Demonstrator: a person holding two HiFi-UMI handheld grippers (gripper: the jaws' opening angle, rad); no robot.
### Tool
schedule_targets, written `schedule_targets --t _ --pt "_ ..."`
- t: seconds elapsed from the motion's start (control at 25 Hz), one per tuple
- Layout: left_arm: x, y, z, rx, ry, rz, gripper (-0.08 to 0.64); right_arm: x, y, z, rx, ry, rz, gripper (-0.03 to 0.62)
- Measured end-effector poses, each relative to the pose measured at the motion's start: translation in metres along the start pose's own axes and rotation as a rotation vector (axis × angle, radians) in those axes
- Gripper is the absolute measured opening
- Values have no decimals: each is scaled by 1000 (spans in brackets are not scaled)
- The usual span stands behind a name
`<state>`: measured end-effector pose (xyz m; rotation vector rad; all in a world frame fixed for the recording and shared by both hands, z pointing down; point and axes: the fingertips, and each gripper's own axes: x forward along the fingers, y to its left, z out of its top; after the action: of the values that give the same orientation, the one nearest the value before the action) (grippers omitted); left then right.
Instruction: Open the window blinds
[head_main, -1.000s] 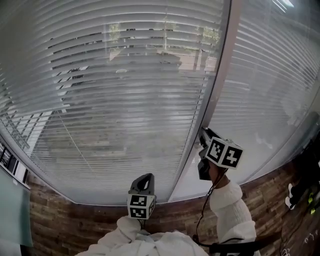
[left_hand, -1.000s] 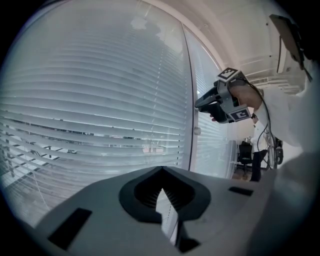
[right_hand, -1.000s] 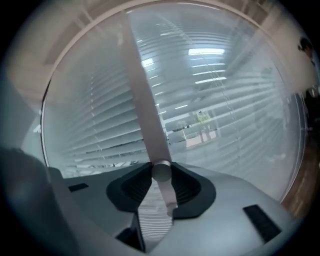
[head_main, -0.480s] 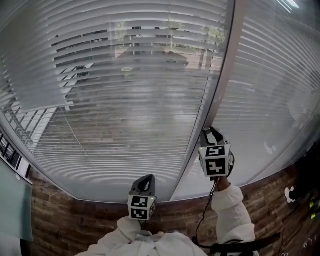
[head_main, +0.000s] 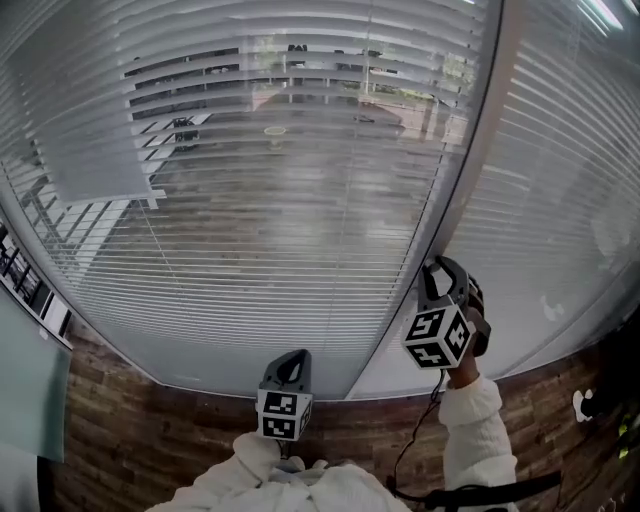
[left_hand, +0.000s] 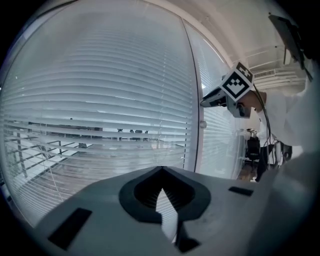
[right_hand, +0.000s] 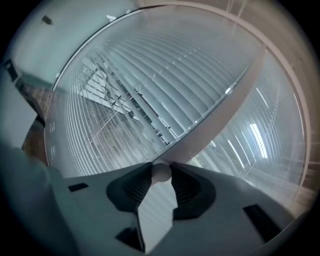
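Observation:
White slatted blinds (head_main: 280, 200) cover the big left pane, their slats tilted enough to show a deck and railing outside. My right gripper (head_main: 442, 270) reaches to the grey frame post (head_main: 470, 170) between the panes. In the right gripper view the right gripper (right_hand: 161, 169) is shut on a small white round knob (right_hand: 161, 173) at that post. My left gripper (head_main: 290, 362) hangs low in front of the blinds, apart from them. Its jaws (left_hand: 160, 170) meet at the tips with nothing between them. The right gripper (left_hand: 205, 103) also shows at the post in the left gripper view.
A second set of blinds (head_main: 565, 200) covers the pane to the right of the post. A wood-patterned strip (head_main: 150, 440) runs below the window. A teal panel (head_main: 25, 390) stands at the far left. A black cable (head_main: 410, 455) hangs from the right gripper.
The right gripper has rolled on the knob at the post. The left blind's slats have tilted further open, so more of the outside shows. The left gripper has stayed put.

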<state>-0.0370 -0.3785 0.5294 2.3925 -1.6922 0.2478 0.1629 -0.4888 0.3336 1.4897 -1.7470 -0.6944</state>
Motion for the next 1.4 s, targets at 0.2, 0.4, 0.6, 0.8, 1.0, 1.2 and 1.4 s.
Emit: schedule_targets --t 0.2,0.4,0.6,0.8,1.0,1.2,1.4 --pt "-2 5 -3 3 4 11 2 0 3 0 -196 -15 -52 130" --pt "-1 5 -4 8 8 7 2 0 5 0 -301 -30 -59 130" --pt "-1 5 -3 15 9 6 1 -1 7 -1 -403 -56 -61 130" --pt "-2 8 -3 18 7 17 1 -2 9 -2 -544 -68 -82 130" --pt "-4 15 -2 15 7 35 2 -2 11 -3 -656 -86 -99 130" --pt "-3 13 -3 14 11 40 2 -2 12 -4 -782 -106 -126 130" --pt "-2 13 -6 12 16 47 2 -2 12 -3 -799 -119 -133 130"
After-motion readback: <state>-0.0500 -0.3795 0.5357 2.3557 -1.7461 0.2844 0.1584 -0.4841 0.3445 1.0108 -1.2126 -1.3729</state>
